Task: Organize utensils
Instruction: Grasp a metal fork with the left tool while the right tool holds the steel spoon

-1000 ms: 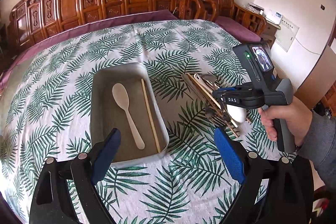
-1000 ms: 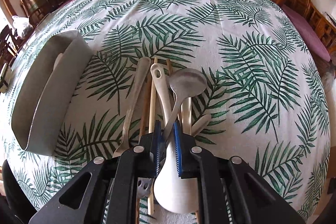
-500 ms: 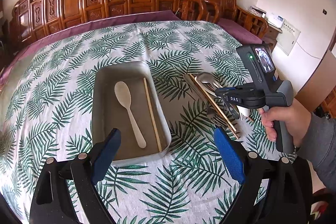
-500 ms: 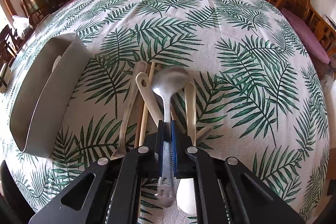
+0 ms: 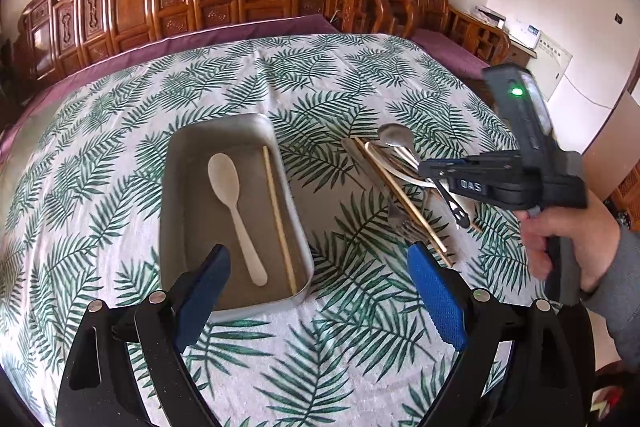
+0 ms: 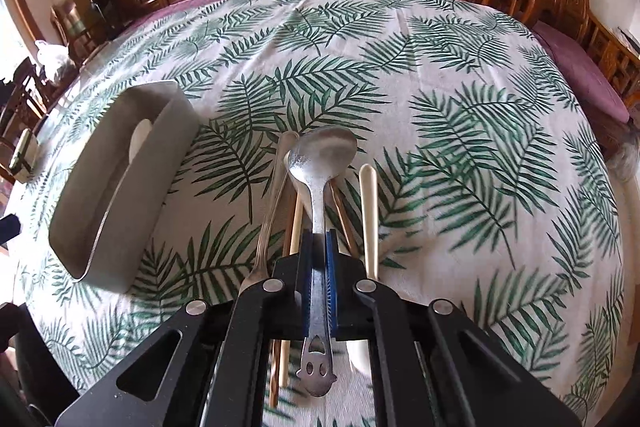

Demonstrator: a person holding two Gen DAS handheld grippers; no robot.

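Only rightward: right hand-held gripper point(image 6: 319, 247) clenched on steel spoon point(image 6: 322, 163) (left point(image 5: 320, 291) released; tray point(image 5: 176, 187) chopstick point(image 5: 279, 219) visible).

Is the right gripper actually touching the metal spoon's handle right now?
Touching. In the right wrist view the right gripper's blue pads are shut on the metal spoon's handle, one on each side, no gap.

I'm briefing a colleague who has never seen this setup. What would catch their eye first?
Probably the metal spoon clamped by its handle in the right gripper, above the pile of utensils on the palm-leaf tablecloth. Next, the grey tray to the left of the pile, holding a pale spoon and one chopstick. The left gripper hangs open, empty, near the tray.
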